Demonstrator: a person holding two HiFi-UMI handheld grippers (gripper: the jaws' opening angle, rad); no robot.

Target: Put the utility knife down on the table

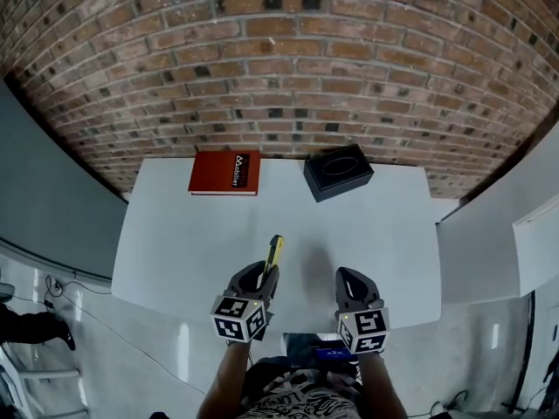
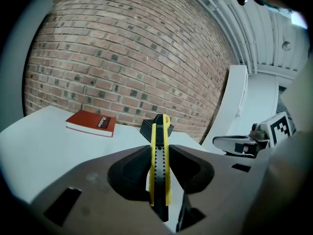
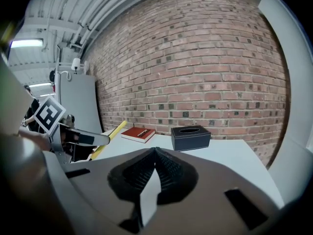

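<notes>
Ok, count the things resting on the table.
2: the red book at the far edge, left, and the black box to its right. The utility knife is clamped in the left gripper, so not counted.

Yellow-and-black plastic utility knife (image 2: 159, 168) is showing a smooth, slightly glossy yellow shell and a ridged black slider strip. Left gripper (image 2: 159, 150) and right gripper (image 3: 155, 154) are looking like matt dark-grey moulded plastic, with the inner pads (image 3: 172, 169) showing fine ribbing. White rectangular table (image 1: 175, 243) is reading smooth and matt. Red-brown brick wall (image 1: 279, 59) is looking rough, with coarse mortar joints. Red hardback book (image 1: 225, 173) is giving off a faint sheen. Black rectangular box (image 1: 338, 171) is looking matt, possibly leatherette. Pale floor (image 1: 131, 356) is reflecting light, glossy.
</notes>
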